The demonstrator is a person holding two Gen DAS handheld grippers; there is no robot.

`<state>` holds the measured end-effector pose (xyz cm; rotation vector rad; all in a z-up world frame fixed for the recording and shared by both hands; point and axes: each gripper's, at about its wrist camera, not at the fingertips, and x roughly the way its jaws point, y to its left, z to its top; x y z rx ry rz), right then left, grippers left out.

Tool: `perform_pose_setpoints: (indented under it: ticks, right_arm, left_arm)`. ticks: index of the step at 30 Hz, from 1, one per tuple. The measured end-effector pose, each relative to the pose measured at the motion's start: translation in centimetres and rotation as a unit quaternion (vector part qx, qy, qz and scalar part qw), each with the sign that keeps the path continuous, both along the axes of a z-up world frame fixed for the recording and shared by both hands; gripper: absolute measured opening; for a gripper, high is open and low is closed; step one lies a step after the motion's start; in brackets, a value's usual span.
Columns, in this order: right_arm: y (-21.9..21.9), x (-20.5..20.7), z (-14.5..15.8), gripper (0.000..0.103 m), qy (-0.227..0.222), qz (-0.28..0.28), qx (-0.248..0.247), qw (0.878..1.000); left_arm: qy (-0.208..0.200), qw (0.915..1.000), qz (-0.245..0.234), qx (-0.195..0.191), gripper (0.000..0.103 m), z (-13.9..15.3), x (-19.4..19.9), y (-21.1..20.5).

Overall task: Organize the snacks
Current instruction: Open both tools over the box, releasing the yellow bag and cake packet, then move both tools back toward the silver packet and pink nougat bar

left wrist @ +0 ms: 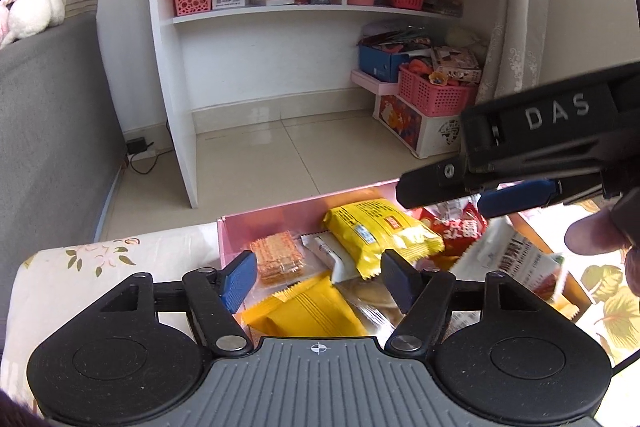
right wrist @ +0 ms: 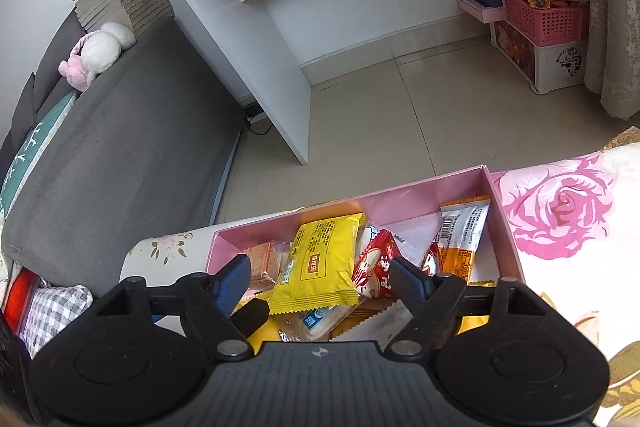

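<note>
An open pink box (left wrist: pixel 280 213) sits on a flowered cloth and holds several snack packets. Among them are a yellow packet (left wrist: pixel 380 235), a cracker pack (left wrist: pixel 278 259), an orange-yellow packet (left wrist: pixel 308 311) and a red packet (left wrist: pixel 460 231). My left gripper (left wrist: pixel 318 277) hangs open over the box's near left part, its pads touching nothing. My right gripper (right wrist: pixel 320 279) is open above the yellow packet (right wrist: pixel 320 263) and the red packet (right wrist: pixel 376 271), gripping neither. An orange-and-white packet (right wrist: pixel 460 239) leans in the box's right end. The right gripper (left wrist: pixel 440 198) crosses the left wrist view from the right.
A person's thumb (left wrist: pixel 596 235) shows at the right edge. A grey sofa (right wrist: pixel 132 155) stands to the left and a white desk with shelves (left wrist: pixel 256 15) stands beyond the tiled floor (left wrist: pixel 304 151). Pink baskets and storage boxes (left wrist: pixel 436 95) are stacked under the desk at the right.
</note>
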<state>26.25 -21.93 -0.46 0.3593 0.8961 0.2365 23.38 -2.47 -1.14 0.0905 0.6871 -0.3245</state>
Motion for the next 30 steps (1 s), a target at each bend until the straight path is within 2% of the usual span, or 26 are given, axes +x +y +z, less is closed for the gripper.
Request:
perform_pose_setpoints:
  ticks: [7, 11, 23, 25, 30]
  right_arm:
    - [-0.4, -2.6, 2.4, 0.084, -0.019, 0.003, -0.008, 1.000]
    - [-0.9, -4.5, 3.1, 0.090, -0.023, -0.004, 0.004, 1.000]
    - [-1.7, -11.3, 4.2, 0.094, -0.037, -0.004, -0.016, 0.999]
    - [-1.7, -12.3, 4.2, 0.095, -0.041, -0.003, -0.013, 0.999]
    - [-1.6, -14.1, 3.6, 0.095, -0.037, 0.000, -0.001, 0.999]
  left_arm:
    - [0.002, 0.9999, -0.005, -0.010, 0.084, 1.6, -2.9, 0.0]
    - [0.008, 0.9998, -0.003, -0.020, 0.086, 2.2, -4.9, 0.3]
    - [0.021, 0.9997, 0.004, -0.015, 0.093, 3.6, -11.3, 0.8]
    - [0.027, 0.9994, 0.004, -0.022, 0.096, 3.7, -12.1, 1.0]
    - [0.038, 0.9989, 0.004, -0.028, 0.096, 3.4, -13.8, 1.3]
